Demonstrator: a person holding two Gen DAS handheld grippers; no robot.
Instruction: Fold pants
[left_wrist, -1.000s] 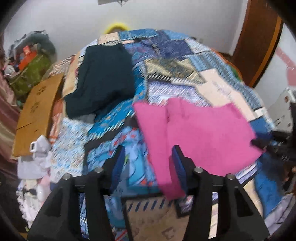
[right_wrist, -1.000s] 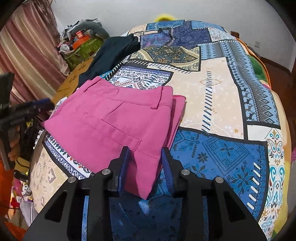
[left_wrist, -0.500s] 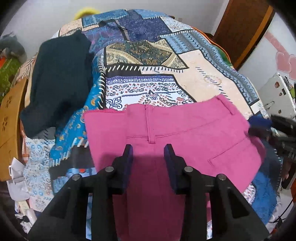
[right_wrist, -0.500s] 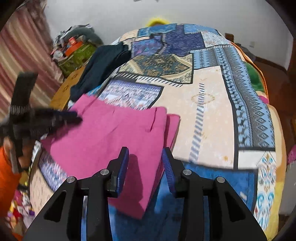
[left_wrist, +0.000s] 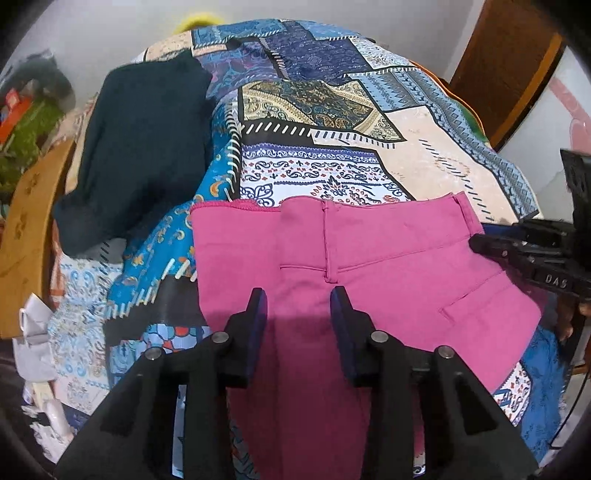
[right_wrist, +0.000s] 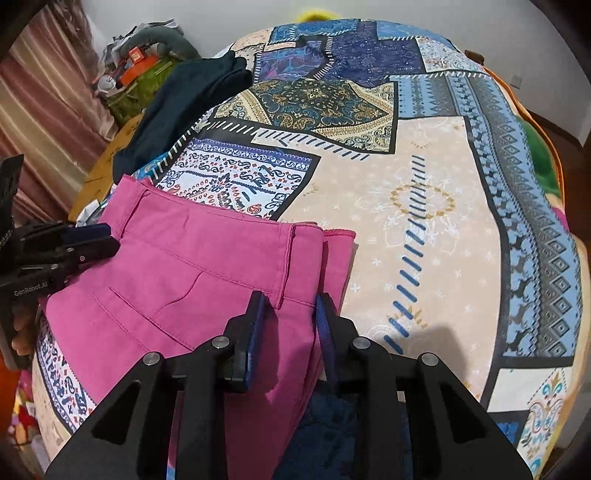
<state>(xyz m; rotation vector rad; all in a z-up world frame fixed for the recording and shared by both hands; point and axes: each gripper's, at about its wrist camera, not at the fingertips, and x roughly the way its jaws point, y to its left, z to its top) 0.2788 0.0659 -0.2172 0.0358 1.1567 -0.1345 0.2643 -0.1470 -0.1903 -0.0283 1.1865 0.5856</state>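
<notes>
Both grippers seemingly nearer pants (left_wrist: 369, 266)

Patchwork bedspread (left_wrist: 424, 125) carrying two garments

Pink pants (left_wrist: 388, 258) lie at six o'clock; a dark garment (left_wrist: 140, 147) at ten o'clock.

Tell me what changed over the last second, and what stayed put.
The left gripper swung from the pink pants' left edge to over their waistband; the right gripper moved slightly along their right edge. Both kept open jaws, gripping nothing. The pants stayed folded on the patchwork bedspread, and the dark garment did not move.
</notes>
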